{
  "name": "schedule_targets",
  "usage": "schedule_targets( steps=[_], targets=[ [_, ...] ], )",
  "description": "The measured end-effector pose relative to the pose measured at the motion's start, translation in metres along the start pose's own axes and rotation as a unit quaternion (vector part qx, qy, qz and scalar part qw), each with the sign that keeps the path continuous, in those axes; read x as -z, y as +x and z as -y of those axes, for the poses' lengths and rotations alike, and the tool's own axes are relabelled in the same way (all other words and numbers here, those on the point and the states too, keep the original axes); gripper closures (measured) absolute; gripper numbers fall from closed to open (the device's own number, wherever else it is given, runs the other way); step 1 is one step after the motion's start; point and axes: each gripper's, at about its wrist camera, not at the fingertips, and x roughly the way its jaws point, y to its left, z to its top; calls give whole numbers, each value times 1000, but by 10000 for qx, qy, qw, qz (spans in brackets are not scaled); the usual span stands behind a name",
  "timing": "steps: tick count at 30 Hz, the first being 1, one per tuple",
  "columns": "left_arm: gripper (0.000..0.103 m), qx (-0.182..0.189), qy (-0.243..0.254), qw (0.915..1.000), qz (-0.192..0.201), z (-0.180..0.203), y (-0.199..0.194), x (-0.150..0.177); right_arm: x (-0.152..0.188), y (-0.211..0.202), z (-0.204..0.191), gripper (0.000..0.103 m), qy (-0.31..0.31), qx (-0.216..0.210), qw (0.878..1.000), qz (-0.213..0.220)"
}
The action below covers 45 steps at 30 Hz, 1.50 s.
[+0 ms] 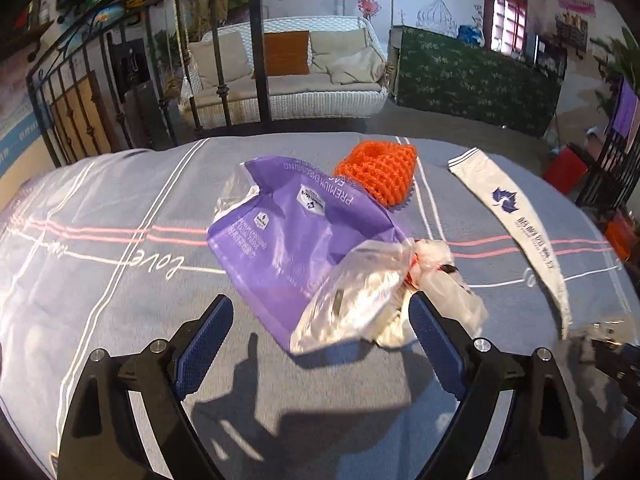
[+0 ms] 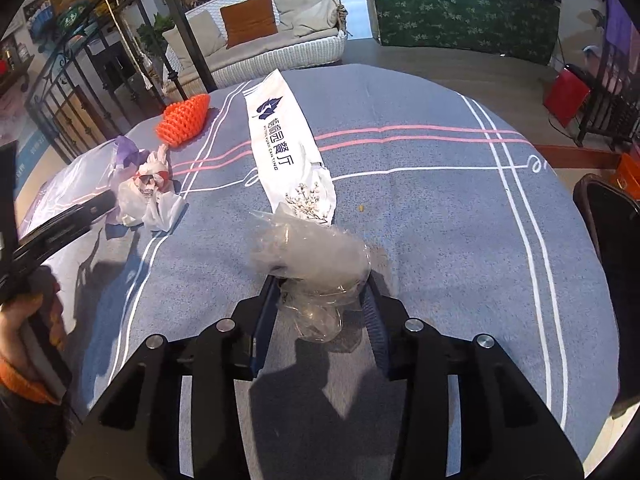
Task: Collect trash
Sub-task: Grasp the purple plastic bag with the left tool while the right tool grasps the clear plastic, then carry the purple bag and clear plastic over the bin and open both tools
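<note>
Five trash pieces [image 2: 308, 252] on tablecloth [image 2: 440, 220]

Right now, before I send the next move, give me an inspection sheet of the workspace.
Surface: table under a blue-grey striped cloth.
Job's things: purple bag, orange foam net, white paper sleeve, crumpled white bag, clear plastic wrap.
Clutter: small yellow crumb.
Grippers: left gripper open around the purple bag's clear end; right gripper closing on the clear plastic wrap.
Cables: nothing seen.
Surroundings: white swing sofa, green hedge panel.
</note>
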Motion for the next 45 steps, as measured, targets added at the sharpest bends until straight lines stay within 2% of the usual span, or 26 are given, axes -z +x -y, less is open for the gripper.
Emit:
schedule_targets(
  steps=[1, 4, 5, 6, 9, 15, 17, 21, 28, 34, 38, 45],
  targets=[
    [18, -37, 41, 10000, -32, 1, 4, -2, 1, -2, 0, 61, 4, 7, 10000, 0],
    [41, 48, 55, 9999, -112, -1, 13, -6, 9, -13, 4, 61, 22, -37, 10000, -6],
    [53, 84, 49, 9998, -162, -2, 15, -6, 10, -15, 4, 61, 36, -44, 10000, 9],
    [58, 92, 34, 9997, -206, -3, 17, -6, 11, -17, 5, 61, 56, -55, 10000, 19],
    [70, 131, -105, 9998, -138, -7, 14, -3, 15, -23, 7, 61, 114, -88, 9999, 56],
    [82, 53, -190, 9996, 181, -7, -7, 7, 20, -29, 8, 61, 169, -170, 9996, 153],
    [92, 45, -198, 9994, 265, -6, -15, 9, 23, -33, 8, 61, 213, -169, 9994, 234],
    [94, 116, -268, 9986, 439, -1, -31, 15, 27, -38, 8, 61, 199, -179, 9991, 328],
    [95, 96, -432, 9942, 978, 4, -73, 30, 35, -50, 13, 61, 163, -153, 9989, 417],
    [96, 256, -492, 9900, 1301, 18, -104, 38, 42, -64, 21, 61, 208, -200, 9981, 546],
    [96, 494, -523, 9867, 1455, 37, -122, 43, 45, -76, 28, 61, 257, -212, 9973, 654],
    [96, 932, -222, 9805, 1713, 78, -146, 44, 55, -99, 53, 61, 365, -93, 9956, 864]
  ],
)
